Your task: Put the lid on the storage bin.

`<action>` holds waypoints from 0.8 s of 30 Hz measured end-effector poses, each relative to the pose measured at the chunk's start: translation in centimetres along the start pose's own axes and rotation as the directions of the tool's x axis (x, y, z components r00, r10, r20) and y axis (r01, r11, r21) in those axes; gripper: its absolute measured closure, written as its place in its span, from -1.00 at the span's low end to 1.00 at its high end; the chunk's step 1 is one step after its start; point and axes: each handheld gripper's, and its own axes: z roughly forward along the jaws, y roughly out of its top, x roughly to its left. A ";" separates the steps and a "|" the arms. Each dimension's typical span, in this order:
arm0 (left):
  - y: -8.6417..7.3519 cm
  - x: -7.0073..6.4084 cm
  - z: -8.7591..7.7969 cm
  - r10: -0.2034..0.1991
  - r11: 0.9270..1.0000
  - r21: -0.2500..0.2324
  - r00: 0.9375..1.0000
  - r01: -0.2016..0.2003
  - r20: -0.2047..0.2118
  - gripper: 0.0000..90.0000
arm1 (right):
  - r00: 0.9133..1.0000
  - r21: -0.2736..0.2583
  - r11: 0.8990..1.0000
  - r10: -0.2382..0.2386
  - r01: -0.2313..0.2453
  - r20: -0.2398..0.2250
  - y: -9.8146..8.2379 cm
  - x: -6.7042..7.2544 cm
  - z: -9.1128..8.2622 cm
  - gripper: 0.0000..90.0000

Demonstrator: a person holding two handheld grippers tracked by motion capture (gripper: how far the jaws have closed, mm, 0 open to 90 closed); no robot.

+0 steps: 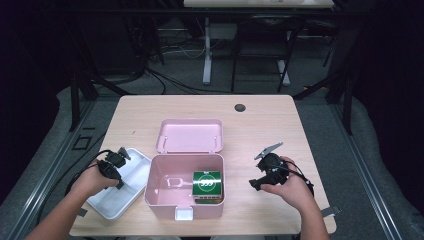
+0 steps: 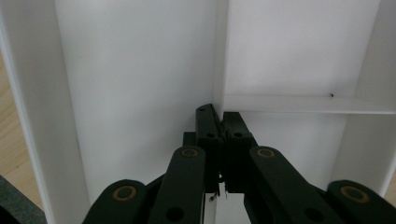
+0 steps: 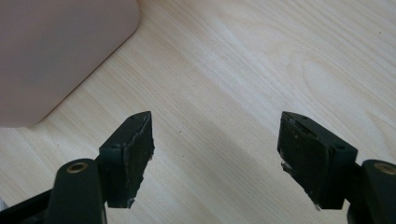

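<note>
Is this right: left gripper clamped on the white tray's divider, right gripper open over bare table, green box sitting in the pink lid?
One slip: the green box sits inside the pink box's base, not in the lid, as the high view shows. The rest holds: the left gripper is shut on the white tray's divider, and the right gripper is open over bare table.

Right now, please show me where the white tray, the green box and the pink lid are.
white tray (image 1: pixel 114 204), high view, on its bare floor near the front corner.
green box (image 1: pixel 206 183), high view, on its top face.
pink lid (image 1: pixel 190 136), high view, on its inner face.
</note>
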 end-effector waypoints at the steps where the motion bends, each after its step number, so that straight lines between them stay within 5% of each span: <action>1: 0.0 0.0 0.0 0.000 1.000 0.001 1.000 0.000 0.000 0.95 | 1.000 0.002 1.000 -0.001 0.001 0.000 0.0 0.0 0.0 -0.41; 24: -0.7 0.9 -1.9 -0.031 1.000 -0.003 0.999 0.031 0.008 0.98 | 1.000 0.005 1.000 -0.003 0.003 -0.003 0.0 0.0 0.2 -0.41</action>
